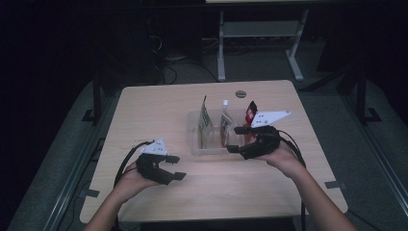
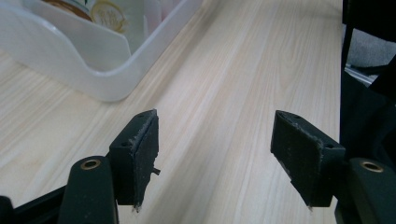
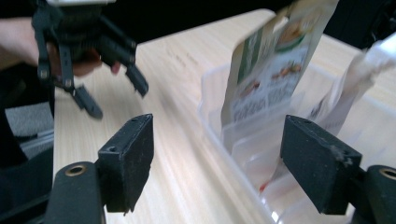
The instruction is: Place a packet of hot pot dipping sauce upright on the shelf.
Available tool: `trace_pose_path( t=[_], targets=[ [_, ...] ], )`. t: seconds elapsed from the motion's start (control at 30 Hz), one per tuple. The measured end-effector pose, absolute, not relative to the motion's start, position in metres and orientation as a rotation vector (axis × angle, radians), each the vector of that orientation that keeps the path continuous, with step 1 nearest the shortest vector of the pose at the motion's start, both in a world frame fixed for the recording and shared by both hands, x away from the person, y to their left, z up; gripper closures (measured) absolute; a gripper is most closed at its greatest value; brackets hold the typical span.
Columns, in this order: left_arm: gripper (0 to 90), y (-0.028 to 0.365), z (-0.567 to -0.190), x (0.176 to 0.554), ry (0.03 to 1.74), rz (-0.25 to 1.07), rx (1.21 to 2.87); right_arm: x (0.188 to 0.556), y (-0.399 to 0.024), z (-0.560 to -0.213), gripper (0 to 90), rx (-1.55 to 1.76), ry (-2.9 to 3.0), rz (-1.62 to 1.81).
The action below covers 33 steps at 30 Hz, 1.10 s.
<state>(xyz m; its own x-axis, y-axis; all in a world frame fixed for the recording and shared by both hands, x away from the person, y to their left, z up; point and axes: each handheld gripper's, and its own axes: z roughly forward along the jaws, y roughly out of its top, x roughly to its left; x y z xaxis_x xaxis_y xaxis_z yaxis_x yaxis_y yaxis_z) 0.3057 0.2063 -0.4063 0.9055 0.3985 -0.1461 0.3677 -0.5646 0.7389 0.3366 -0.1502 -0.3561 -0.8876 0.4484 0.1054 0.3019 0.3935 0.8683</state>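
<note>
Right now both hand-held grippers hover over the light wooden desk (image 1: pixel 159 101), and neither holds anything. The left hand-held gripper (image 1: pixel 172 167) sits at the near-left part of the desk, well apart from the clear plastic bin (image 1: pixel 193 144); its jaws stand wide — in the left gripper view only bare wood grain lies between the two black pads (image 2: pixel 144 149), with a rounded corner of the bin up to the left.

The right hand-held gripper (image 1: pixel 234 139) hangs at the bin's near-right corner, jaws spread and empty. In the right gripper view the bin's rim and slotted dividers fall between the jaws, but the pads (image 3: pixel 135 156) touch nothing.

Three pouches stand upright in the bin's slots, side by side: a green-printed pouch (image 1: pixel 205 122) at the left, a pale spouted pouch (image 1: pixel 225 122) in the middle, and a red pouch (image 1: pixel 250 115) at the right — this last partly hidden behind the right gripper's grey plate. A small round grommet (image 1: pixel 240 94) sits in the desk beyond the bin.
</note>
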Motion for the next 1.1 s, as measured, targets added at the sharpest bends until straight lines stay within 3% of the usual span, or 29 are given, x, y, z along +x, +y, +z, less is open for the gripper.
trace_pose_path(
  t=[0.73,1.1],
  targets=[
    [28.1,0.243,-0.422,0.28,0.656,0.078,2.252,0.292,-0.205,-0.416,20.4,0.854,2.551,1.288],
    [24.1,0.259,-0.44,0.274,0.684,0.135,2.366,0.286,-0.234,-0.434,18.7,0.926,2.516,1.125]
  ],
)
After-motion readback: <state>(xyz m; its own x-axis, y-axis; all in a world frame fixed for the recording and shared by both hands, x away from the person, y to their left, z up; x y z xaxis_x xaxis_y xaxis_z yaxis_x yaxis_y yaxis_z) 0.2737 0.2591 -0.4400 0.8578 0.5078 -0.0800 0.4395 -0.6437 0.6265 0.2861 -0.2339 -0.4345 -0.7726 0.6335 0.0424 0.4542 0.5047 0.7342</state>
